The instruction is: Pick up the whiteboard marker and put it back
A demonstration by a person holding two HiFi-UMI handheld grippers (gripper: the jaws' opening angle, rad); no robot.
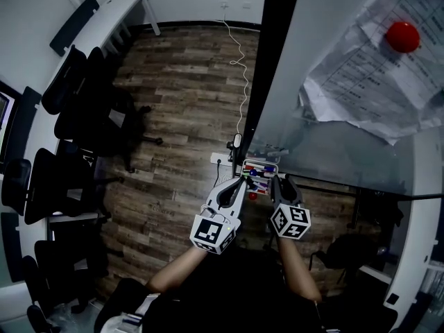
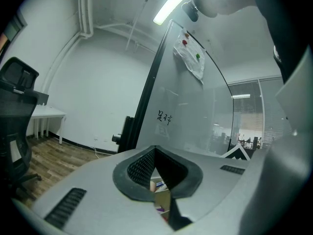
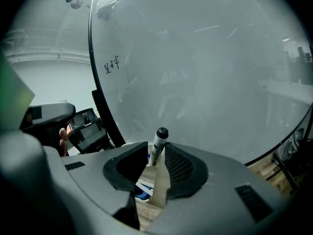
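A whiteboard marker point(image 3: 161, 134), white with a black cap, stands upright between the jaws of my right gripper point(image 3: 156, 153). There is a gap on its left side and the pads do not press it, so this gripper is open. Its lower end sits in a small white box point(image 1: 261, 161) of coloured markers at the foot of the whiteboard point(image 1: 333, 137). In the head view my right gripper point(image 1: 279, 183) reaches the box's right end. My left gripper point(image 1: 241, 180) points at its left end, and its tips point(image 2: 155, 148) meet, shut on nothing.
The glass whiteboard point(image 3: 205, 72) fills the view ahead, with handwriting at its upper left. Papers under a red magnet point(image 1: 402, 37) hang on it. Black office chairs point(image 1: 76, 116) and a white table point(image 1: 111, 12) stand at the left. A white cable point(image 1: 243, 82) runs across the wooden floor.
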